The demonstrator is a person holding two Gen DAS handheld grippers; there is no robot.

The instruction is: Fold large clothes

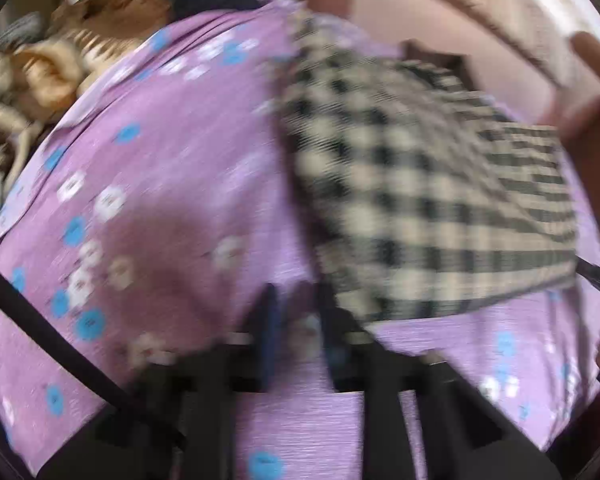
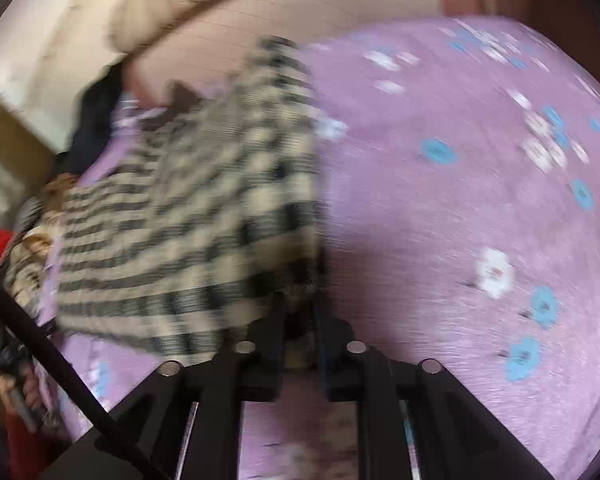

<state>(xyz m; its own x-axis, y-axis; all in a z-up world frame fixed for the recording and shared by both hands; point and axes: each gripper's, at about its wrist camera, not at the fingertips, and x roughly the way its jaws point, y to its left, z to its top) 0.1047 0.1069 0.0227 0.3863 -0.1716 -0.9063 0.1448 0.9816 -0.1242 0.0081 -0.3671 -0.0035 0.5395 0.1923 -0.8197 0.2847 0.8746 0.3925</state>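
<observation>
- One checked garment point(image 1: 420, 200), black and cream, lies on one purple flowered sheet point(image 1: 160, 200), toward the bed's far side.
- Two grippers: the left gripper point(image 1: 296, 316) is clenched beside the garment's near edge; blur hides whether cloth is caught.
- The right gripper point(image 2: 300, 320) stands narrowly parted at the garment's near corner; whether its pads press cloth I cannot tell.
- One heap of tan clothes point(image 1: 60, 64) lies far left, blurred and cut off.
</observation>
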